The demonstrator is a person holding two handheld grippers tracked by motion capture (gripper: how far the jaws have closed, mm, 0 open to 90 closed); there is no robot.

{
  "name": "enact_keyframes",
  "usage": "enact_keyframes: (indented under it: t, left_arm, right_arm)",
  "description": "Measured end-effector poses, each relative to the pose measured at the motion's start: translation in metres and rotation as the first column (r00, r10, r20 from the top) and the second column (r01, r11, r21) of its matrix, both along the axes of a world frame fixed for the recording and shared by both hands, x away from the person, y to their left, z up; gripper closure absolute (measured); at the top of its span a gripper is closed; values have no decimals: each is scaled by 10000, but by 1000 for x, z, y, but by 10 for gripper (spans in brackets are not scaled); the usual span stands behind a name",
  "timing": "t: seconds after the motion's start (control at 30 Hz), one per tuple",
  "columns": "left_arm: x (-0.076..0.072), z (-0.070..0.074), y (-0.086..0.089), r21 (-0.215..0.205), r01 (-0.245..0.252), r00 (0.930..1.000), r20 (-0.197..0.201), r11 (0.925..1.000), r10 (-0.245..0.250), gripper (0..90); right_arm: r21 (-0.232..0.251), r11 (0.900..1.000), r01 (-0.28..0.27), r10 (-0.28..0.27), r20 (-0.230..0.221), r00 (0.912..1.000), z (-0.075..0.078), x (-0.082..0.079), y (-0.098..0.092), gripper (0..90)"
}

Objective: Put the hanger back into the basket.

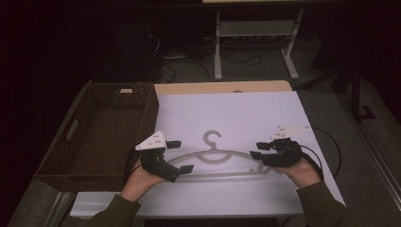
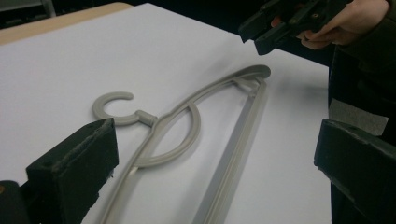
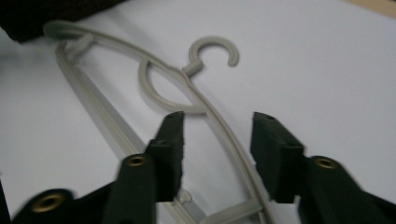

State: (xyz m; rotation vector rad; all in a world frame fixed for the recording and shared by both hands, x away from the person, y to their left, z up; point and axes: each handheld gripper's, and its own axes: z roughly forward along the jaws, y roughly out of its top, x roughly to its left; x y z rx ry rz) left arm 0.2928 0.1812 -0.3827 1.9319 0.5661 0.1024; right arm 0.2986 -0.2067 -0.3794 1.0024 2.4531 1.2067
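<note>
Lying flat on the white table (image 1: 293, 118), the grey hanger (image 1: 222, 156) spans between both hands. The left claw (image 1: 181, 156) and right claw (image 1: 256, 150), each released, bracket its ends, seemingly ready for lifting into the basket (image 1: 71, 161).

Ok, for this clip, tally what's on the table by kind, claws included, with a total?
Hanger, grey plastic, flat on the white sheet: 1
Woven basket, brown, at the table's left: 1
Claws: 2, left claw and right claw, both open at the hanger's ends
Total: 4
</note>
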Motion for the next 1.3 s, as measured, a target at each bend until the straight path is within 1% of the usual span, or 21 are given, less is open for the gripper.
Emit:
enact_keyframes:
  t: [0.13, 0.17, 0.2, 0.23, 0.27, 0.3, 0.33, 0.37, 0.4, 0.43, 0.47, 0.5, 0.53, 0.57, 0.6, 0.7, 0.8, 0.93, 1.07, 1.13, 1.3]
  left_arm:
    - [1, -5, -1, -13, 49, 9999, -98, 10000, -49, 0]
    - [1, -5, -1, -13, 49, 9999, -98, 10000, -49, 0]
    - [1, -7, -2, -81, 40, 9998, -170, 10000, -41, 0]
    - [1, -7, -2, -81, 40, 9998, -170, 10000, -41, 0]
    - [1, -8, -2, -23, 82, 9998, -179, 10000, -82, 0]
    - [1, -8, -2, -23, 82, 9998, -179, 10000, -82, 0]
    - [1, -8, -2, -6, 87, 9997, -208, 10000, -87, 0]
    - [1, -8, -2, -9, 96, 9997, -223, 10000, -96, 0]
    - [1, -9, -2, -14, 108, 9997, -225, 9999, -108, 0]
    - [1, -9, -2, -14, 108, 9997, -225, 9999, -108, 0]
    - [2, -9, -1, 42, 147, 9997, -209, 9999, -146, 0]
    - [2, -9, -1, 42, 147, 9997, -209, 9999, -146, 0]
    - [2, -9, -1, 38, 140, 9997, -221, 9999, -139, 0]
    - [2, -9, -1, 35, 146, 9996, -246, 9999, -145, 0]
    - [2, -10, -1, 46, 150, 9996, -244, 9999, -149, 0]
    - [2, -10, -1, 24, 117, 9995, -283, 9999, -117, 0]
    - [2, -11, 0, 68, 130, 9995, -279, 9999, -128, 0]
    - [2, -11, 1, 36, 71, 9996, -289, 10000, -70, 0]
    - [2, -10, 1, 18, 40, 9995, -317, 10000, -39, 0]
    - [2, -11, 1, 46, 49, 9995, -307, 10000, -48, 0]
    - [2, -11, 0, 81, 90, 9994, -332, 9999, -88, 0]
  right_arm:
    - [-347, 9994, -19, 2, -488, 9988, -8, 2, 3, 713]
    - [-347, 9994, -19, 2, -488, 9988, -8, 2, 3, 713]
    - [-511, 9987, 57, -93, -706, 9975, -13, 4, 4, 781]
    - [-511, 9987, 57, -93, -706, 9975, -13, 4, 4, 781]
    - [-750, 9972, -11, -51, -833, 9965, -18, 7, 6, 825]
    - [-750, 9972, -11, -51, -833, 9965, -18, 7, 6, 825]
    - [-832, 9965, -33, -50, -995, 9950, -22, 10, 6, 866]
    - [-832, 9965, -33, -50, -995, 9950, -22, 10, 6, 866]
    - [-1010, 9948, -88, -30, -1167, 9932, -27, 13, 5, 892]
    - [-1010, 9948, -88, -30, -1167, 9932, -27, 13, 5, 892]
    - [-1056, 9944, -81, -59, -1316, 9913, -33, 15, 6, 892]
    - [-1056, 9944, -81, -59, -1316, 9913, -33, 15, 6, 892]
    - [-1090, 9940, -19, -148, -1522, 9882, -34, 15, 7, 892]
    - [-1284, 9917, 39, -247, -1607, 9867, -40, 18, 8, 892]
    - [-1426, 9898, 62, -299, -1648, 9859, -42, 19, 9, 892]
    - [-1551, 9878, 122, -391, -1719, 9843, -45, 21, 10, 893]
    - [-1823, 9832, 131, -458, -1763, 9833, -48, 23, 12, 894]
    - [-2134, 9769, 151, -513, -1654, 9849, -51, 26, 13, 895]
    - [-2204, 9752, 210, -595, -1698, 9837, -52, 27, 13, 896]
    - [-2410, 9703, 227, -619, -1567, 9857, -53, 29, 12, 895]
    - [-2389, 9695, 551, -909, -1417, 9857, -54, 37, 7, 896]
